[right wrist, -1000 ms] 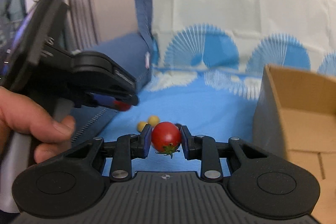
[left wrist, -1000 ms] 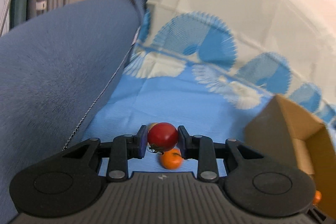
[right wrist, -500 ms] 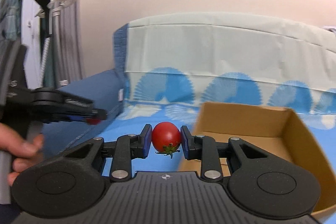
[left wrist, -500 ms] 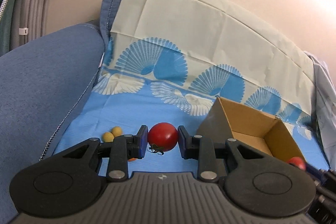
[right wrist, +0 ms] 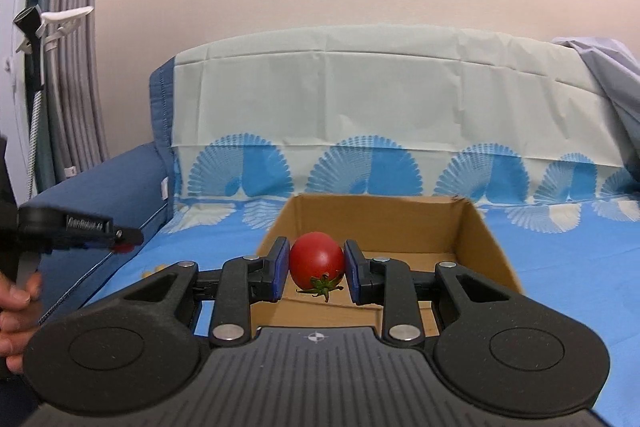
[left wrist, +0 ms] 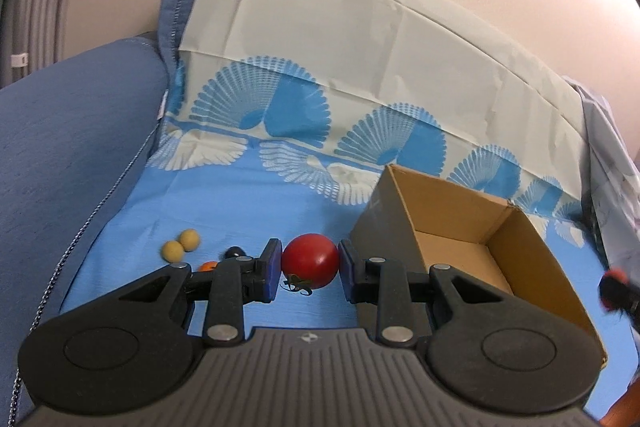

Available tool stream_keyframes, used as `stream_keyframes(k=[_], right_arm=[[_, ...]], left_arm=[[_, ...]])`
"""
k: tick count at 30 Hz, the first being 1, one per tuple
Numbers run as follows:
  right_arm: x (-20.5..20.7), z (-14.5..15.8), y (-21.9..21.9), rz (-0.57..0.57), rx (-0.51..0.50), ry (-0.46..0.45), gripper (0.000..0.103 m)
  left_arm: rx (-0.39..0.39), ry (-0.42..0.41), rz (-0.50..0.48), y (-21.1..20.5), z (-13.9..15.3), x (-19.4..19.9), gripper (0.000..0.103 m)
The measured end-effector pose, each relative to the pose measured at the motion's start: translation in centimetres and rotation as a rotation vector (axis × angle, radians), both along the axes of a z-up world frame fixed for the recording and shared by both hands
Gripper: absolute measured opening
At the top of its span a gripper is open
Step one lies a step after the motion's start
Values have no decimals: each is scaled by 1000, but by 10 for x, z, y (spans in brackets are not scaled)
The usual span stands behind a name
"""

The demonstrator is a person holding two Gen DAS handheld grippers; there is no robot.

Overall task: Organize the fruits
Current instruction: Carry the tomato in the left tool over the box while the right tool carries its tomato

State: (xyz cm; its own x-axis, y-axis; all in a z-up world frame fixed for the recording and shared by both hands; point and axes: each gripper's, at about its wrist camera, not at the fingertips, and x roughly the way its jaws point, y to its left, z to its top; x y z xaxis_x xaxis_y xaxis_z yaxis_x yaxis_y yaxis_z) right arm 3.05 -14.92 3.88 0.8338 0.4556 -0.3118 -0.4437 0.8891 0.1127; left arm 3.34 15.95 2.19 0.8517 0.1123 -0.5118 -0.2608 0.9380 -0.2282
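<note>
On the blue sheet (left wrist: 248,211), both grippers' fingers (left (left wrist: 308,269), right (right wrist: 316,269)) each pinch a tomato.

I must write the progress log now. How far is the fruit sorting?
Nothing looks finished: the visible floor of the cardboard box is bare. In hand: the left gripper and right gripper each clamp a red tomato, the right one in front of the box. Left: two yellow fruits, a dark one and an orange one on the cloth.
</note>
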Motion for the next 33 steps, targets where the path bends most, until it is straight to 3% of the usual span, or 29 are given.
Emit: stream_keyframes(k=[6,11,20,33], right_arm=[[24,20,-42,-70,-26,-67,30],[40,4,-78,-181,56,-8,30],[47,-7,-77,-187,-5,-29,30],[65,-15,-75,-217,-5,17,30]], left_arm=[[21,-2,-42,-15,-3,5,34],[79,-9,-94,-32,-5,8,34],[162,-75,-214,-66,-6,13,34],[148,-143,-369,-96,-11,15,34]])
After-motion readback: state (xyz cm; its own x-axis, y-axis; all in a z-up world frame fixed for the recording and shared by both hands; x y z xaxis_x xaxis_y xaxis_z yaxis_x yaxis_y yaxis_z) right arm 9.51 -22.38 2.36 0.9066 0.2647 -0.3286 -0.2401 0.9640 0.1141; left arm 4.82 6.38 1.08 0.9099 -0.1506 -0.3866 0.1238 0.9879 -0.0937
